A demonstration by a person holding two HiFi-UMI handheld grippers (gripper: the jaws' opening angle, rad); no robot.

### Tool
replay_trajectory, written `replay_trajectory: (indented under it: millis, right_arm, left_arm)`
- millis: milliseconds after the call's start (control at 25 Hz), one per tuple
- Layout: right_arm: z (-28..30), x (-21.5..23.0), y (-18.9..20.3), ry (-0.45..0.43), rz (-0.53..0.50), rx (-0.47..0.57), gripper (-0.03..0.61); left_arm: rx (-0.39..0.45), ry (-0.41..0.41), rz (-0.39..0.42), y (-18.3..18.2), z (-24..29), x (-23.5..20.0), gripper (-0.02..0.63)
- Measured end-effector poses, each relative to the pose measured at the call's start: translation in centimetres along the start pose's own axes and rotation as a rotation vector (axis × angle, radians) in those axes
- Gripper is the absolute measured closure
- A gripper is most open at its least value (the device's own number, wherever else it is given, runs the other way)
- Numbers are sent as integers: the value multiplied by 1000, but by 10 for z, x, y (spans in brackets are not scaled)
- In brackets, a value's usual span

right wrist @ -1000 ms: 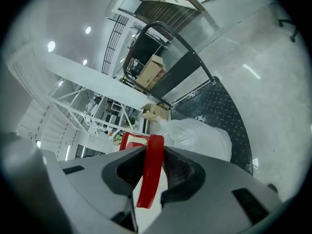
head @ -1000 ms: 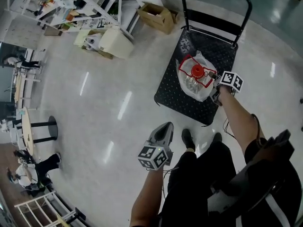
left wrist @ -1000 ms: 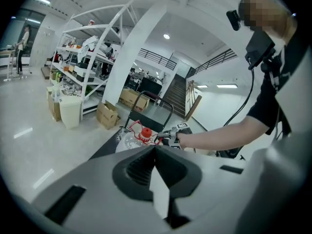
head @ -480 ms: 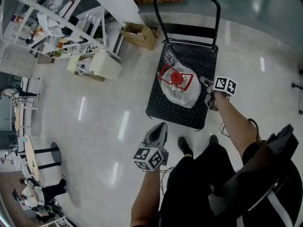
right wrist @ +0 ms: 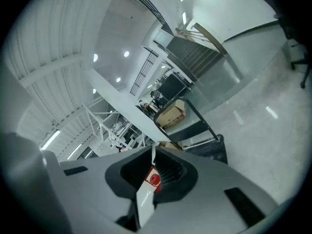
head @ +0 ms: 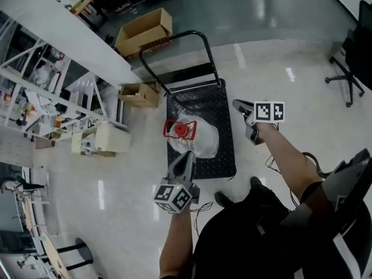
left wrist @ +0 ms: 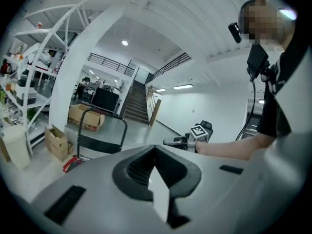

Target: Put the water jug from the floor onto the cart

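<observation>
The water jug (head: 200, 139), clear with a red cap (head: 181, 131) and red handle, lies on the black cart (head: 224, 106) in the head view. My left gripper (head: 187, 155) hovers over the cart's near edge, jaws together, nothing in them. Off the cart's right side, my right gripper (head: 237, 104) is up in the air and apart from the jug. Its jaws have just been closing with nothing between them. In the right gripper view the red cap (right wrist: 154, 178) shows behind the closed jaws. The left gripper view catches the right gripper (left wrist: 171, 142) and the cart handle (left wrist: 100, 125).
Cardboard boxes (head: 144, 31) (head: 139, 95) sit beyond and left of the cart handle (head: 174, 42). White shelving (head: 52, 92) and a pale bin (head: 110, 138) stand at the left. An office chair (head: 349, 63) is at the far right. My shoes (head: 224, 199) are just behind the cart.
The right gripper has drawn back from the jug's side and risen. The left gripper has lifted too. The jug stays on the cart, which now looks farther below.
</observation>
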State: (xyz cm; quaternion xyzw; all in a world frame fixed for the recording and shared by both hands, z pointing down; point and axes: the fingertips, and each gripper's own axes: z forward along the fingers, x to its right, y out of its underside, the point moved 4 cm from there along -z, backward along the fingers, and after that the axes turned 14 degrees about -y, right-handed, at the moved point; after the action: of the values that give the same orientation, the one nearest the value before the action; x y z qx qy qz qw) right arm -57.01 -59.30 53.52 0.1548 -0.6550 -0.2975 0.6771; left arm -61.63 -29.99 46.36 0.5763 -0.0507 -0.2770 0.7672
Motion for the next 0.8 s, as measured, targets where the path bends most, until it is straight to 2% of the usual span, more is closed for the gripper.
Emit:
replay_trajectory:
  millis: [80,160,360,480,600,800]
  right_arm:
    - [-26,-14,-22,-9,-73,28,564]
    - [-53,-26,-39,16,-164,28,568]
    - [-120,-49,-64,197,-423,9,577]
    - [-147,-55,-75,229,-474,26,577]
    - [-179,-56,-81,262,-526,14,577]
    - [-227,-64,-69,284,-500,46,577]
  left_arm:
    - [12,41,19,-10,10,21,612]
    - [22,73,29,-18,19,43,612]
    - [44,162,106,-42,39,100,612]
    - [63,207,128,-55,48,126,612]
    - [46,245,151,-50,52,157,612]
    - [26,290,194,-43,46,201,612]
